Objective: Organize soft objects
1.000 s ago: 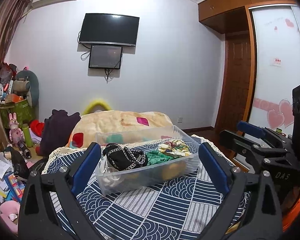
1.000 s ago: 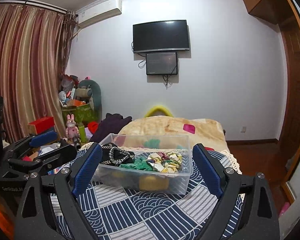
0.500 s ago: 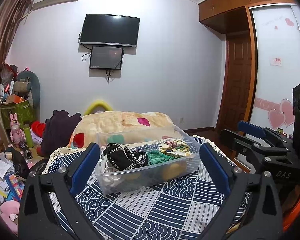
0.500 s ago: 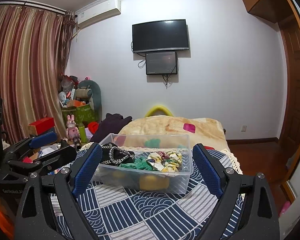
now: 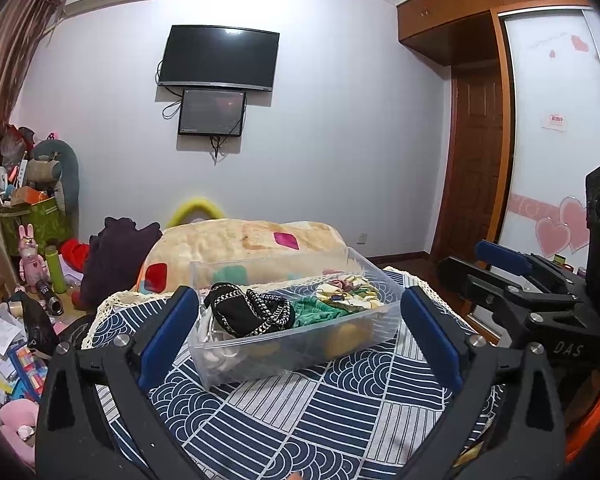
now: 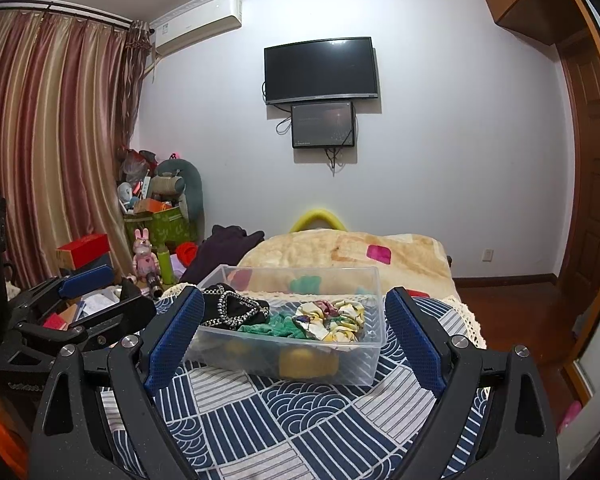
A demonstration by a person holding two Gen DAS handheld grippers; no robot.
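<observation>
A clear plastic bin [image 5: 300, 354] [image 6: 292, 368] sits on a blue-and-white patterned cloth [image 5: 300, 412] [image 6: 300, 416]. It holds a black cloth with white trim [image 5: 252, 312] [image 6: 228, 306], a green cloth [image 5: 316, 312] [image 6: 276, 326], a floral scrunchie-like piece [image 5: 350, 292] [image 6: 328, 318] and yellow items at the bottom [image 6: 308, 362]. My left gripper [image 5: 300, 332] is open and empty, held back from the bin with its jaws either side of it in view. My right gripper [image 6: 292, 336] is open and empty, likewise in front of the bin.
A beige blanket [image 5: 252, 244] [image 6: 360, 252] lies behind the bin. A dark garment [image 5: 116, 256] and cluttered toys and boxes [image 5: 28, 240] are at the left. A wooden door [image 5: 476, 160] and wardrobe stand at the right. The other gripper shows at each view's edge [image 5: 540, 304] [image 6: 60, 320].
Both grippers have shifted only slightly; the bin appears marginally lower and closer in the left wrist view. Both stay open and empty.
</observation>
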